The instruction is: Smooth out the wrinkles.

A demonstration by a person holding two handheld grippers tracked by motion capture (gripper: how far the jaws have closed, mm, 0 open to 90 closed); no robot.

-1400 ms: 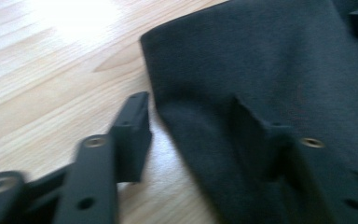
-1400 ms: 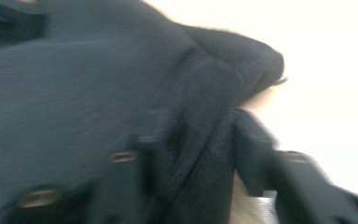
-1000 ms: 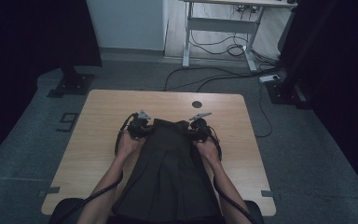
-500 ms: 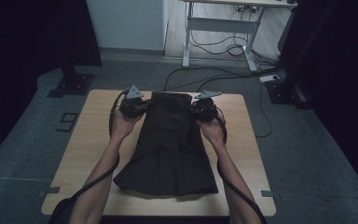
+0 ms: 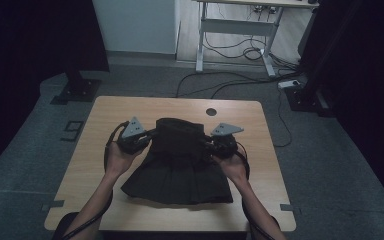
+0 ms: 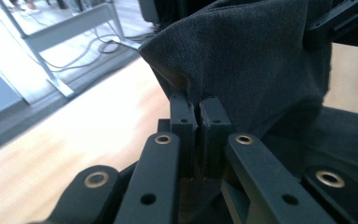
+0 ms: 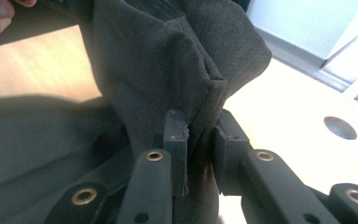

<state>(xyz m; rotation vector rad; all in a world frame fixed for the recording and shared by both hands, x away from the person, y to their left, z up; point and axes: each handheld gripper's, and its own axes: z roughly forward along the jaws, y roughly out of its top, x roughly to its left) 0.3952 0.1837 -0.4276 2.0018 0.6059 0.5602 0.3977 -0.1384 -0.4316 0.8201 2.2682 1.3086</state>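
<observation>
Since the earlier frame both hands have drawn back toward the person, lifting the skirt's [image 5: 177,165] waist off the table [image 5: 105,115]. Its hem lies spread nearest the person; farther on, the left gripper [image 5: 139,142] and right gripper [image 5: 215,147] each pinch a corner of the raised waistband.

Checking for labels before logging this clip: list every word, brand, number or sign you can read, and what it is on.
None can be read. The dark skirt shows no tag or print, and the wooden table bears no writing. The grey floor marking beside the table resembles a digit, but is too blurred to read.
</observation>
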